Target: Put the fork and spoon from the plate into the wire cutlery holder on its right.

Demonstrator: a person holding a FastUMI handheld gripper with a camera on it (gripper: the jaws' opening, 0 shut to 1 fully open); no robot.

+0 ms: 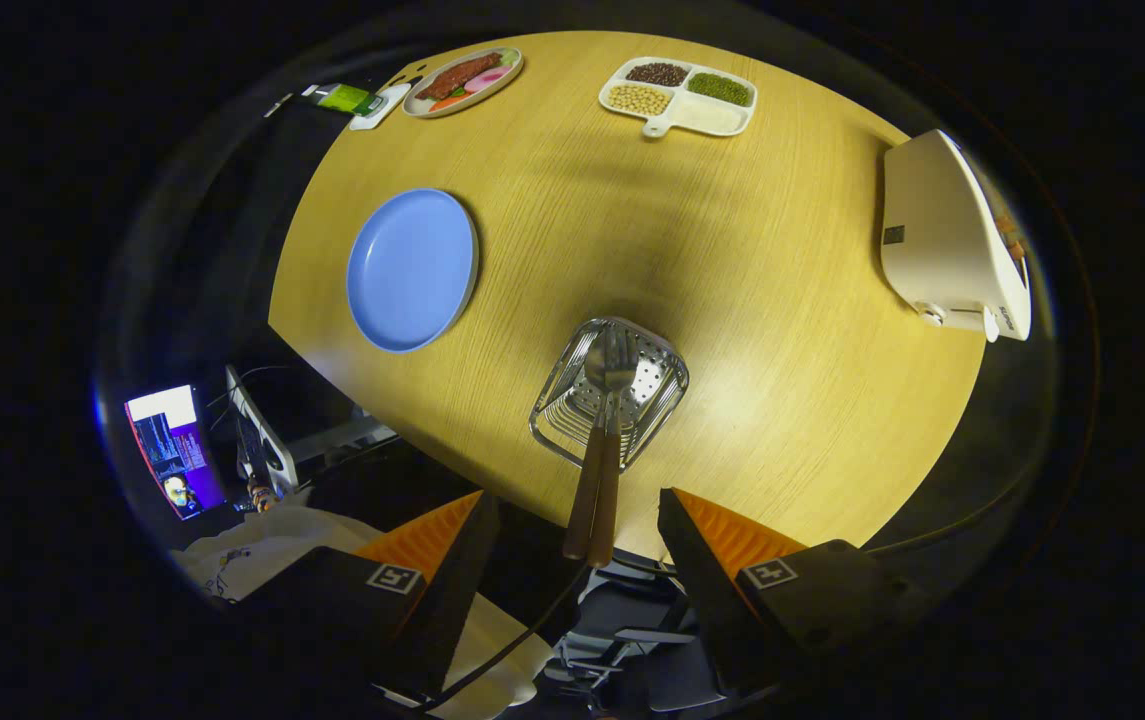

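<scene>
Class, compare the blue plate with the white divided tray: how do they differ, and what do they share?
The blue plate is round; the tray is squarish with a small handle. The plate is bare; the tray holds beans and grains in separate sections. The plate sits nearer the holder; the tray lies beyond it. Both rest flat on the table. The tongs are open.

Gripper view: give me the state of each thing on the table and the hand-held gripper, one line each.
Fork: standing in the holder, head down, handle out.
Spoon: standing in the holder beside the fork.
Wire cutlery holder: upright on the table, holding both.
Blue plate: bare.
Hand-held gripper: open, fingers apart on either side of the handles, touching neither.
</scene>
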